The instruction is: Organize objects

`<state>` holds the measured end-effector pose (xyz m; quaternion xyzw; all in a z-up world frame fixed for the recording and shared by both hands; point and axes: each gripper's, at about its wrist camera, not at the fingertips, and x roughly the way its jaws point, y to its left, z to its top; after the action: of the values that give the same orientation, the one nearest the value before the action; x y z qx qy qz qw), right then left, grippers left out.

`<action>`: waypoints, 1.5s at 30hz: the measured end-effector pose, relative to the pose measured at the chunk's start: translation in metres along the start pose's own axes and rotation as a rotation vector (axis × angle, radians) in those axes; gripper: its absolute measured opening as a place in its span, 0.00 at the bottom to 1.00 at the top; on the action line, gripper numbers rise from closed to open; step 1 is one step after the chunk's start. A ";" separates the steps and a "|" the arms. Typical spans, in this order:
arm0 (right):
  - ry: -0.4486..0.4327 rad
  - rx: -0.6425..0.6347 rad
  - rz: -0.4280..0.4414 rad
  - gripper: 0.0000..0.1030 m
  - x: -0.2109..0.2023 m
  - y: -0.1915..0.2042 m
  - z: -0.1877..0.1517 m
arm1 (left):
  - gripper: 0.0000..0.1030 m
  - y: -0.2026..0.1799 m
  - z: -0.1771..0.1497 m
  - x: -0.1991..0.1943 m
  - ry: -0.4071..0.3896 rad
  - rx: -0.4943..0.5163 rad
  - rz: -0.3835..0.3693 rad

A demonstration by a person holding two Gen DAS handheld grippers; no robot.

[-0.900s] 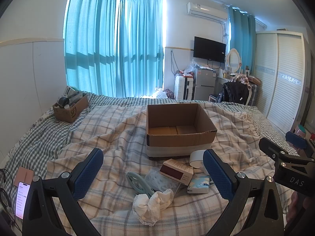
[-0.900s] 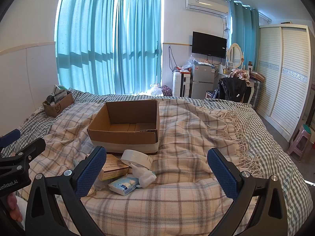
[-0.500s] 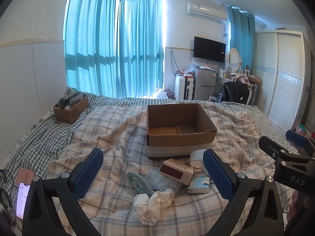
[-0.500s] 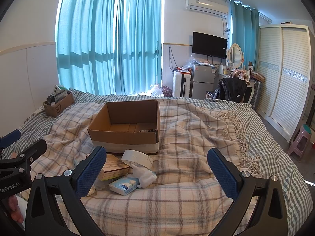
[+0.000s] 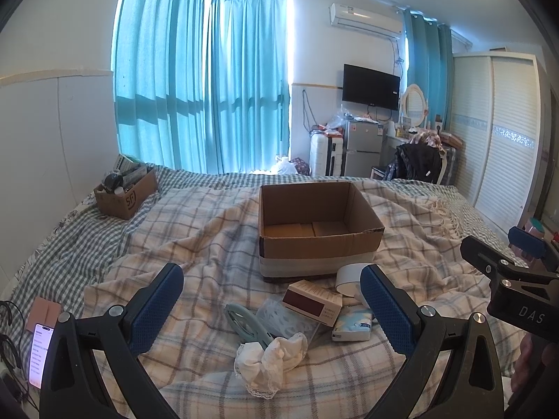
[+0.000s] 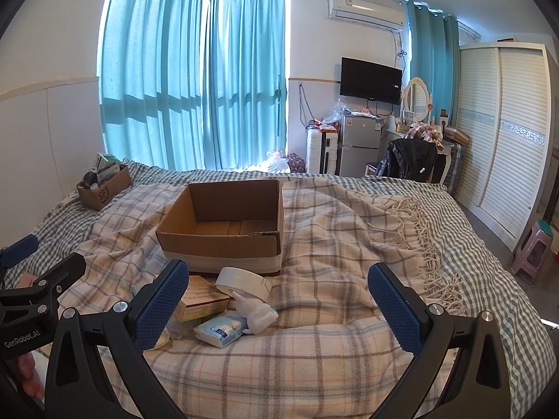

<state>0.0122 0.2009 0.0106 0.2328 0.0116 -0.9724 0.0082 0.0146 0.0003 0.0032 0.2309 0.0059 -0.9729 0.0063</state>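
An open, empty cardboard box (image 5: 316, 230) (image 6: 223, 230) stands on the plaid blanket. In front of it lies a small pile: a white tape roll (image 5: 349, 277) (image 6: 242, 281), a brown-and-white carton (image 5: 312, 302) (image 6: 201, 296), a tissue pack (image 5: 352, 328) (image 6: 220, 328), a teal clip (image 5: 244, 323), a clear plastic tray (image 5: 283, 321), a white lace cloth (image 5: 270, 358) and a white figurine (image 6: 256, 312). My left gripper (image 5: 270, 302) is open and empty, held above the pile. My right gripper (image 6: 279, 300) is open and empty, just right of the pile.
A smaller cardboard box (image 5: 125, 195) full of items sits at the bed's far left. A phone (image 5: 40, 354) lies at the near left edge. A wardrobe (image 6: 506, 132), fridge (image 6: 360, 143) and stool (image 6: 532, 248) stand beyond the bed.
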 end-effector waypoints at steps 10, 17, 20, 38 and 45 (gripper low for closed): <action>-0.004 -0.007 -0.002 1.00 -0.001 0.001 -0.001 | 1.00 -0.001 0.000 0.000 0.002 0.002 -0.002; 0.004 -0.007 -0.001 1.00 0.003 0.001 -0.002 | 1.00 -0.001 0.000 0.006 0.011 0.001 -0.001; 0.020 -0.010 0.000 1.00 0.010 0.000 -0.005 | 1.00 0.000 -0.005 0.017 0.031 0.002 0.007; 0.220 -0.058 0.008 1.00 0.089 0.012 -0.054 | 0.26 0.011 -0.108 0.121 0.411 0.008 -0.096; 0.292 -0.092 0.037 1.00 0.109 0.038 -0.066 | 0.19 0.025 -0.078 0.101 0.315 0.013 -0.120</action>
<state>-0.0545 0.1633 -0.0985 0.3714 0.0527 -0.9263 0.0351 -0.0400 -0.0243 -0.1123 0.3800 0.0144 -0.9233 -0.0540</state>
